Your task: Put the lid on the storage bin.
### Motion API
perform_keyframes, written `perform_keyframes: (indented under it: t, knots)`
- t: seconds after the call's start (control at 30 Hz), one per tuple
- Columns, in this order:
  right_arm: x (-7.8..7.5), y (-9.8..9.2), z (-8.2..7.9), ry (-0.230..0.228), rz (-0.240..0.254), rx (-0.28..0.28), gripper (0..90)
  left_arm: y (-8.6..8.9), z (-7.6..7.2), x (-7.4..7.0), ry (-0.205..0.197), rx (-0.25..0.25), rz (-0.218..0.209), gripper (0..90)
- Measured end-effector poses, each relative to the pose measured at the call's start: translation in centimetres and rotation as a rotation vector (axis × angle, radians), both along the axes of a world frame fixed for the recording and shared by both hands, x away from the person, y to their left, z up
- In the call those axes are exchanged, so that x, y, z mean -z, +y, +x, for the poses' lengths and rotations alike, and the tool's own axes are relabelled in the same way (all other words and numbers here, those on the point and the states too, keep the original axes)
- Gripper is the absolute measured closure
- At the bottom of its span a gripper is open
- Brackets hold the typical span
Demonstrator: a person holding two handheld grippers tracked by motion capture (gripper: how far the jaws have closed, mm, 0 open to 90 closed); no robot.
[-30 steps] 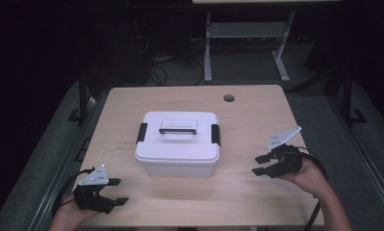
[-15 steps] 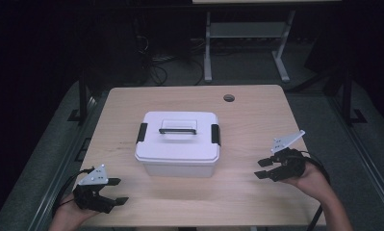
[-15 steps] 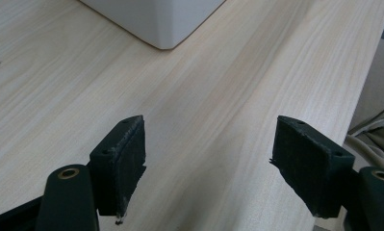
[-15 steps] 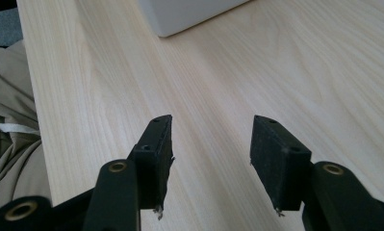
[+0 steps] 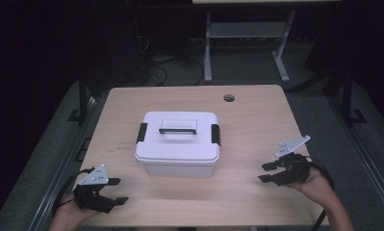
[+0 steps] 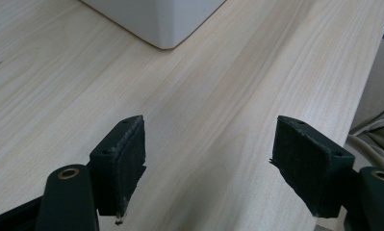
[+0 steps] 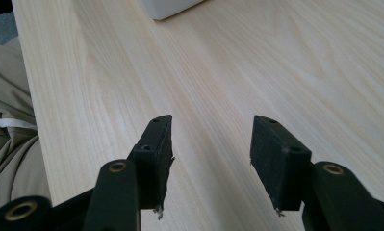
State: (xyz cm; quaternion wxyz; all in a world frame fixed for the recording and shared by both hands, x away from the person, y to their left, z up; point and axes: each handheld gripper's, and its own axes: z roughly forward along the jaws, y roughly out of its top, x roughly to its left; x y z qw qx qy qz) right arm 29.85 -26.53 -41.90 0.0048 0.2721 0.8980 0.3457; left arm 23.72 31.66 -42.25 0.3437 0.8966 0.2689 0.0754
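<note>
A white plastic box (image 5: 177, 144) with a flat lid, a handle on top and a black latch at each end stands in the middle of the wooden table (image 5: 257, 120). My left gripper (image 5: 120, 190) rests open near the front left corner, its jaws pointing right, well apart from the box. My right gripper (image 5: 262, 172) is open at the front right, pointing left toward the box. In the left gripper view the left gripper (image 6: 206, 159) holds nothing and a box corner (image 6: 156, 19) lies ahead. The right gripper (image 7: 211, 144) in its own view is empty too, with the box corner (image 7: 168, 7) far ahead.
A round cable hole (image 5: 229, 97) sits near the table's far edge. A metal desk frame (image 5: 247, 33) and cables stand on the dark floor behind. Beige cloth (image 7: 6, 120) lies past the table's near edge.
My right gripper has drifted slightly toward the near edge of the table. The left gripper and the box have stayed put.
</note>
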Motion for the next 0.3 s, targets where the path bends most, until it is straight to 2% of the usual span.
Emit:
perform_keyframes:
  t: [0.3]
  knots:
    - [0.35,-0.13,-0.25,0.001,0.007,-0.002,48.3,-0.01,0.04,-0.01,-0.002,0.000,0.001,26.5]
